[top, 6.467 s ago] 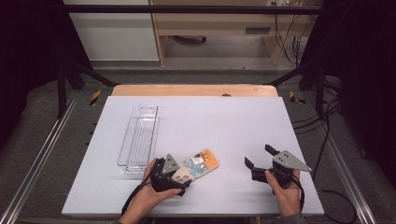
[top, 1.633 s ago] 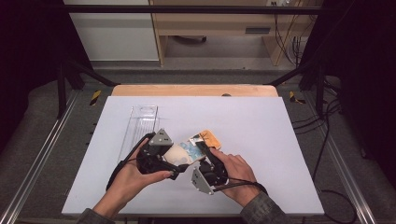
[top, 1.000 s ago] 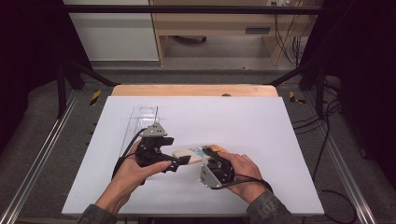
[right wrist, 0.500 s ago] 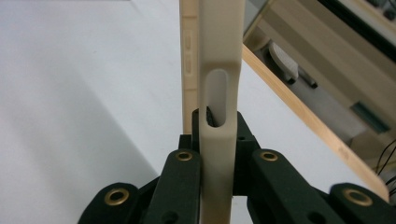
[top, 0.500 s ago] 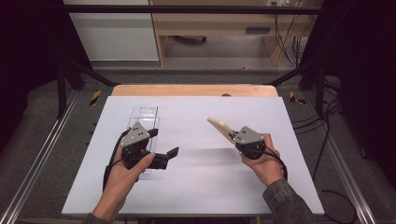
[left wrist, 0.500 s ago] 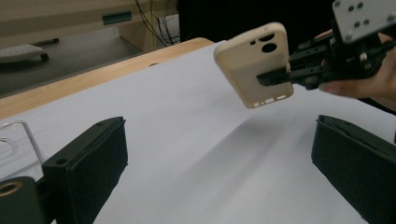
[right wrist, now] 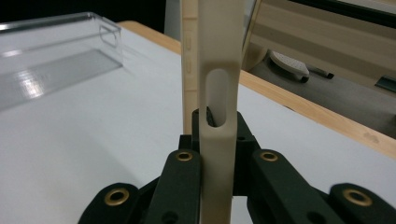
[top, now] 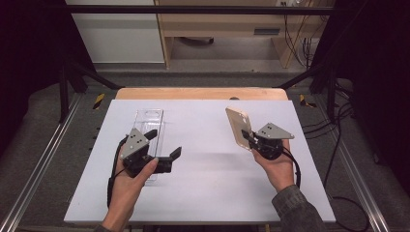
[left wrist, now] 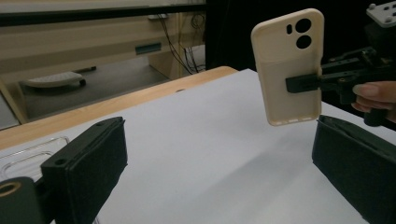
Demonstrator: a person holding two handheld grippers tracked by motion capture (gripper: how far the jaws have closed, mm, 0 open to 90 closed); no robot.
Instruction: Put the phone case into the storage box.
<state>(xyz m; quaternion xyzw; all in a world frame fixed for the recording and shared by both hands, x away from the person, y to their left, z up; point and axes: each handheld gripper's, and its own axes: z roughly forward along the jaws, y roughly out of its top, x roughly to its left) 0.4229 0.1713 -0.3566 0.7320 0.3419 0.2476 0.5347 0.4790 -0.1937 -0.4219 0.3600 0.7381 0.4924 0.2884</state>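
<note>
The right hand-held gripper (top: pixel 250 138) grips a beige phone case (top: pixel 238 127) above the desk (top: pixel 208 179); the left hand-held gripper (top: pixel 164 143), jaws apart, holds nothing beside a clear tray (top: pixel 147 121).

Cream-coloured phone case (top: pixel 238 128), empty, with two round camera cutouts and a small slot near its top corner and a long slot in one side edge. Held upright above the right half of the white tabletop (top: pixel 208 193), off the surface, clamped at its lower side edge between the jaws of the right hand-held gripper (top: pixel 252 140). Clear plastic tray (top: pixel 153 118), long and narrow, lying flat on the left half, well apart from the case.
</note>
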